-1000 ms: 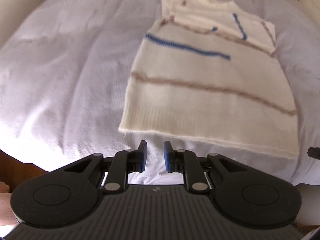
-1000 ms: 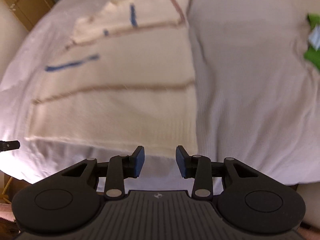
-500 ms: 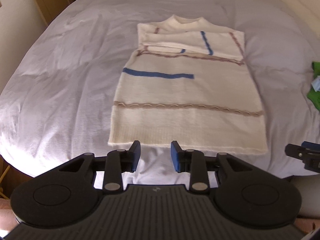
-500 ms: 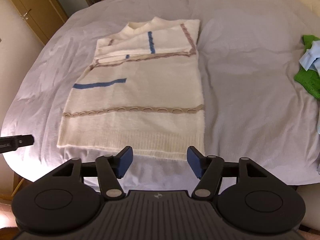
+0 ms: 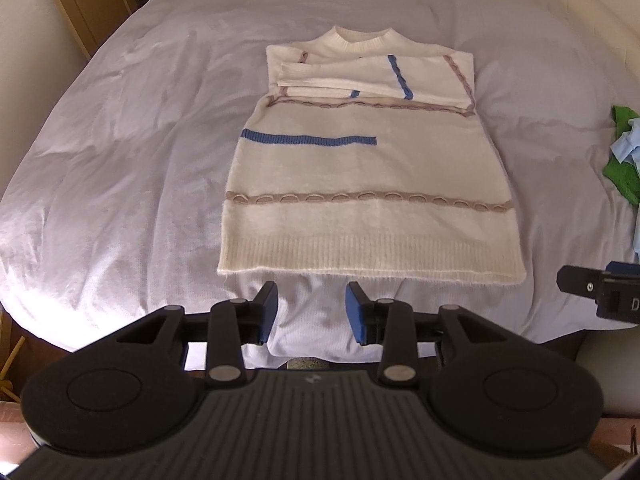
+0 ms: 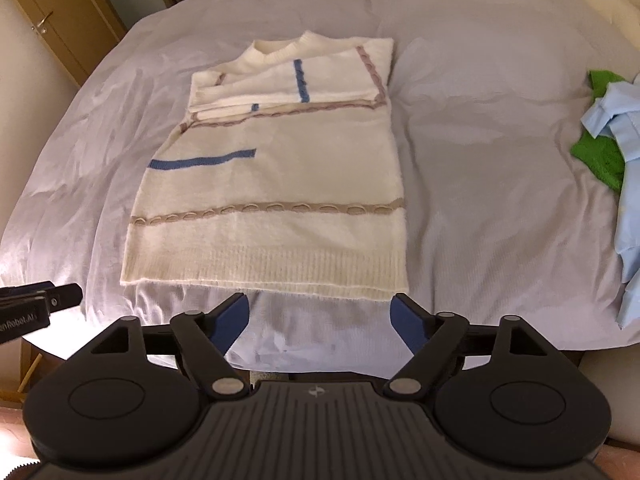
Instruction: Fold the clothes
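The cream sweater [image 5: 370, 184] lies flat on the bed [image 5: 120, 160], sleeves folded across its chest, with its ribbed hem just ahead of both claws. The left gripper [image 5: 312, 310] hovers before the hem's middle, fingers apart and holding nothing. The right gripper [image 6: 320, 320] hovers before the hem's right half, fingers spread wide and empty; green and pale-blue clothes [image 6: 608, 140] lie far to its right.
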`<state>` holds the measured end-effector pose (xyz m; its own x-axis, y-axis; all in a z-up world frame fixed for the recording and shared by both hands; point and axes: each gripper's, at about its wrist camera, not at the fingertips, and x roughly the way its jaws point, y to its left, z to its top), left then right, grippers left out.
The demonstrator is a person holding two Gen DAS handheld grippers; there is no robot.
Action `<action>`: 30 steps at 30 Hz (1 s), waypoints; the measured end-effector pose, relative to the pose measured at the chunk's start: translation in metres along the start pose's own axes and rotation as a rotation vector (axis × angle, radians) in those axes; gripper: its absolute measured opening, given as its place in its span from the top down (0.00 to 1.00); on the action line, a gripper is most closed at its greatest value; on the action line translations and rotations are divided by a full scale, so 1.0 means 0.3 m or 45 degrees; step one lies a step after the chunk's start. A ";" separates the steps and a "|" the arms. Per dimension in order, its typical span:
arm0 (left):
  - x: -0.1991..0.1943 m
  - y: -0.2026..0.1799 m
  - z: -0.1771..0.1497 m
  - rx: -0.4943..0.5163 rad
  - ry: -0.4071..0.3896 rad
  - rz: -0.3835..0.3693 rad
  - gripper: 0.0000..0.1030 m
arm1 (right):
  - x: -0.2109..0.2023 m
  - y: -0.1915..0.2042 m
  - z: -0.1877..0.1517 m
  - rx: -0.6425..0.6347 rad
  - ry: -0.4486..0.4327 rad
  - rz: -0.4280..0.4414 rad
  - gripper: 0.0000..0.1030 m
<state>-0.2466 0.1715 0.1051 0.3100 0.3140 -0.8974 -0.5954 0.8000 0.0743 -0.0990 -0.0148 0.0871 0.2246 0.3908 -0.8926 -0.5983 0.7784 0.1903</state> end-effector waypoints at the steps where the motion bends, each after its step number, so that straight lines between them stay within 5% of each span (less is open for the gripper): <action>1: -0.003 0.002 -0.002 -0.001 -0.001 0.000 0.69 | -0.003 0.008 0.001 -0.007 -0.003 0.002 0.20; 21: 0.048 0.054 -0.025 0.001 -0.011 -0.036 0.64 | 0.025 0.050 0.021 -0.034 -0.011 0.056 0.18; 30: 0.356 0.094 -0.143 0.405 0.026 0.123 0.64 | 0.234 0.045 -0.091 -0.218 -0.007 -0.005 0.21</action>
<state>-0.2621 0.2056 -0.0073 0.2469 0.3882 -0.8879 -0.3588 0.8877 0.2884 -0.1124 0.0098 0.0159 0.2311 0.3910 -0.8909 -0.7195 0.6851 0.1141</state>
